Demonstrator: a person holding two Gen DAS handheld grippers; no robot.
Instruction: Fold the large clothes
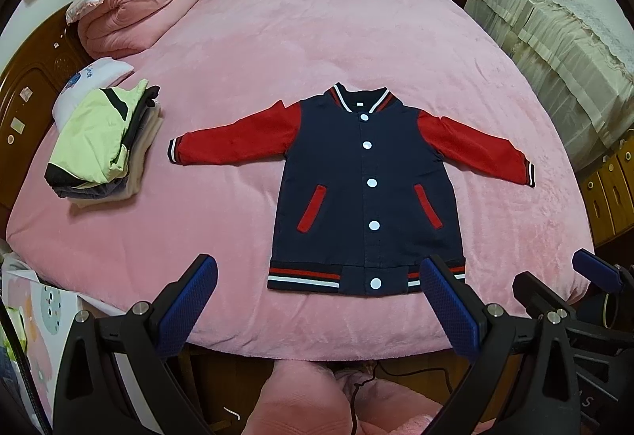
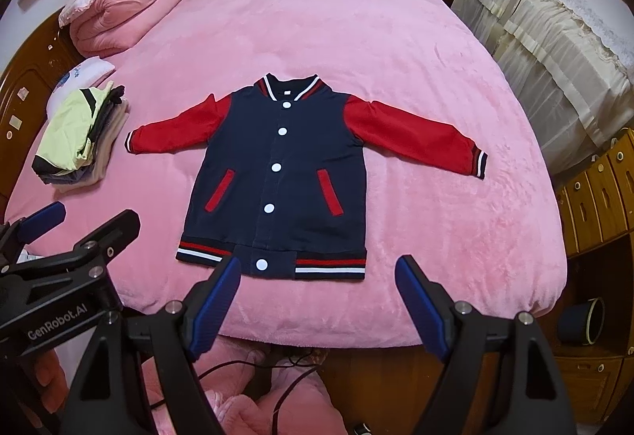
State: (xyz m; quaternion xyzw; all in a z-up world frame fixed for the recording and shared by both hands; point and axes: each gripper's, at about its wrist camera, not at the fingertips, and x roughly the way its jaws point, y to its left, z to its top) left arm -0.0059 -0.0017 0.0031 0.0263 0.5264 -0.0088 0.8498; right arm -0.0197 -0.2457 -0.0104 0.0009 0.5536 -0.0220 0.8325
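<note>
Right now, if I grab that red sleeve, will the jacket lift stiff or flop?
Likely floppy: the jacket lies flat, its red sleeve softly creased. It probably drags on the fuzzy pink blanket rather than sliding. The fastened snaps should keep the front together.

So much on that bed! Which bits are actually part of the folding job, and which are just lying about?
Part of the job:
- baseball jacket, spread flat, buttoned
- left gripper, jaws open
- right gripper, jaws open
- stack of folded clothes, likely done earlier

Just lying about:
- rolled pink quilt
- white pillow
- lace-covered furniture
</note>
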